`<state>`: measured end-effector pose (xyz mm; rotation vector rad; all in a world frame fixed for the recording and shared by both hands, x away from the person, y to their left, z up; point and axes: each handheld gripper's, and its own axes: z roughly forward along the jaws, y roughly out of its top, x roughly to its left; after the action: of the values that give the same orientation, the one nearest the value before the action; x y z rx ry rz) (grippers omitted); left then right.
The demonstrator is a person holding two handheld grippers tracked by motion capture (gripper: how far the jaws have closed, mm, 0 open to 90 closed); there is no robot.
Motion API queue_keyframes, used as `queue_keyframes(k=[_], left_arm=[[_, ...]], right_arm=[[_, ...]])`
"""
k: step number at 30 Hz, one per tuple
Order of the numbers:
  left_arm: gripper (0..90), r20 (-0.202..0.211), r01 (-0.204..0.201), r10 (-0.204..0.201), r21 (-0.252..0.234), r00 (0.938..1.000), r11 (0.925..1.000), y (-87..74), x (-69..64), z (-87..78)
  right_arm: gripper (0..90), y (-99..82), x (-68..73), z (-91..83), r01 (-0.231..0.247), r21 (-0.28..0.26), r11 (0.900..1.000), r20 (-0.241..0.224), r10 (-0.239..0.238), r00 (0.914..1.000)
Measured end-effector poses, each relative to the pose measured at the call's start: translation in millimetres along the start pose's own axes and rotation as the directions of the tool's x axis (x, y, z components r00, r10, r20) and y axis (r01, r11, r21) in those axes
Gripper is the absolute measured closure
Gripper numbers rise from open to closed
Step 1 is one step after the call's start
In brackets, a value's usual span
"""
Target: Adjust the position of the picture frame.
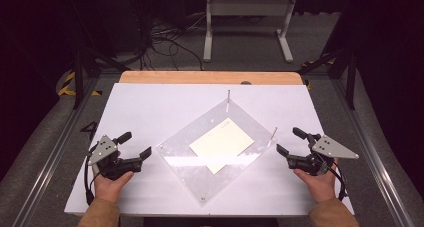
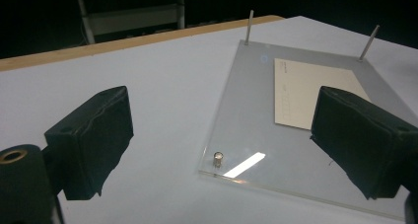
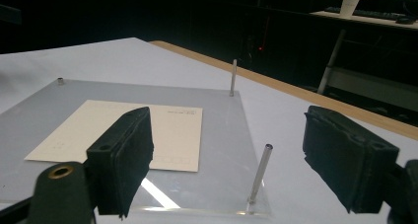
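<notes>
— Where is the card [image 1: 222,143]?

— It lies flat on the clear plate [image 1: 185,167], near the plate's middle, on the white table [image 1: 150,107]. The plate sits cornerwise to me, and the card's edges run along the plate's edges.

— And your grippers?

— My left gripper [image 1: 135,145] rests on the table just beside the plate's left corner, jaws apart with nothing between them. My right gripper [image 1: 291,141] sits just beside the plate's right corner, jaws also apart and empty.

— What do the close views add?

— From the high view the plate's corner fittings are tiny. The left gripper view shows a short metal stud [image 2: 218,159] standing in the plate's near corner, and two thin pins [image 2: 249,27] rising from the far corners. The right gripper view shows one tall pin [image 3: 260,173] close up at the plate's corner.

— Any writing on the card?

— Faint print and a row of small boxes along one edge, too small to read.
</notes>
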<state>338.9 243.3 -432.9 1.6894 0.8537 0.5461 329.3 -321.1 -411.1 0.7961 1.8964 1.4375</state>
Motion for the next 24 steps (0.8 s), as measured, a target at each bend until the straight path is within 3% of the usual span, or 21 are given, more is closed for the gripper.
queue_keyframes(k=[7, 11, 13, 16, 21, 24], left_arm=[[9.9, 0.002, 0.000, 0.000, -0.002, 1.0000, 1.0000, 4.4, 0.2, 2.5], [12.1, -0.007, 0.009, -0.009, 0.029, 0.9999, 0.9995, 8.3, -0.1, 9.4], [18.6, -0.022, 0.006, -0.004, 0.074, 0.9998, 0.9972, 12.5, -0.1, 16.1], [24.8, -0.031, -0.001, 0.004, 0.100, 0.9995, 0.9950, 15.2, 0.7, 21.3], [51.0, -0.043, -0.008, 0.018, 0.216, 0.9989, 0.9764, 17.8, 6.5, 38.3], [73.0, -0.048, 0.021, -0.007, 0.283, 0.9988, 0.9589, 15.4, 11.6, 46.7]], right_arm=[[19.7, 0.1, 1.3, -1.0, 0.001, 0.001, 1.0000, -0.003, -0.001, 1.0000], [19.7, -1.0, 1.8, -2.5, -0.002, 0.008, 1.0000, 0.001, 0.002, 1.0000], [20.9, -1.8, 2.8, -5.9, 0.004, 0.019, 0.9998, 0.011, -0.004, 0.9999], [21.5, -2.4, 3.4, -8.5, 0.003, 0.026, 0.9997, 0.020, -0.003, 0.9998], [25.8, -6.5, 4.7, -14.1, -0.014, 0.076, 0.9970, 0.023, 0.012, 0.9997], [28.8, -8.1, 8.3, -12.8, -0.005, 0.114, 0.9935, 0.007, 0.004, 1.0000]])
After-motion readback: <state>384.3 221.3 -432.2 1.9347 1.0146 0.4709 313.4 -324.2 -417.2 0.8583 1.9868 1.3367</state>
